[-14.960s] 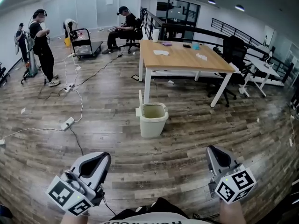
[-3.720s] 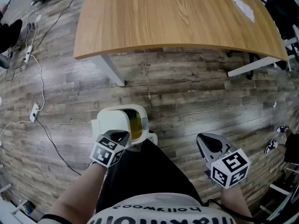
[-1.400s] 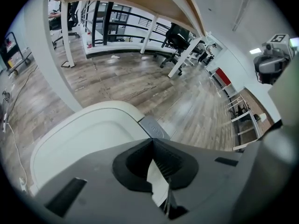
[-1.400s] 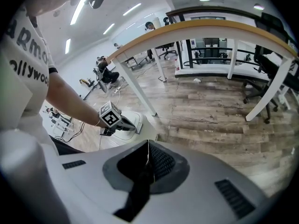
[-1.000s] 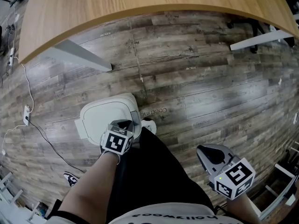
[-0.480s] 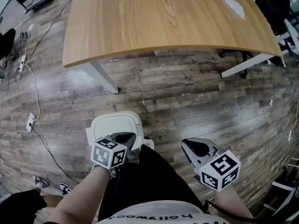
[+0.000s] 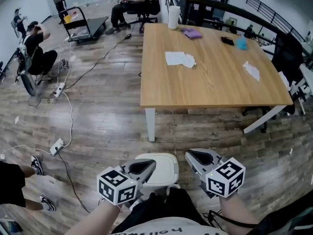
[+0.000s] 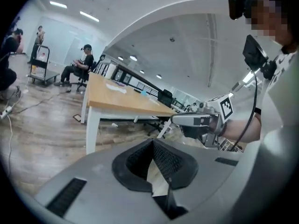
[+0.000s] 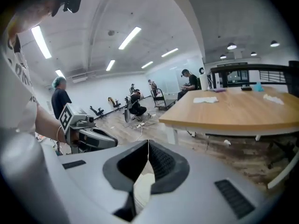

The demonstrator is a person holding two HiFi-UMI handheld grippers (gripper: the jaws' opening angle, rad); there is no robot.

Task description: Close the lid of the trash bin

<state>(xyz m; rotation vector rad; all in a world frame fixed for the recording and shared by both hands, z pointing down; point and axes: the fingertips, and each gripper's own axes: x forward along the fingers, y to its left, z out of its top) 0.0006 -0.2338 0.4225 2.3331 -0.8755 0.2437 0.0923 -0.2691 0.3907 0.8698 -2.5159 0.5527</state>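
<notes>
Head view: cream plastic trash bin lid (image 7: 166,167) now shut, job likely done; left tongs (image 7: 148,165), right tongs (image 7: 193,154) withdrawn, pressed together.

The closed trash bin (image 7: 165,169) sits between left gripper (image 7: 146,165) and right gripper (image 7: 194,155), near table (image 7: 210,77).

- No word, brand or number can be read anywhere.
- The left cube (image 7: 117,187) on the left gripper (image 7: 148,165) and the right cube (image 7: 225,176) on the right gripper (image 7: 191,154) show black-and-white square markers: patterns, not letters.
- Dark print on the person's white shirt (image 7: 161,227) is cut off at the edge and cannot be read.
</notes>
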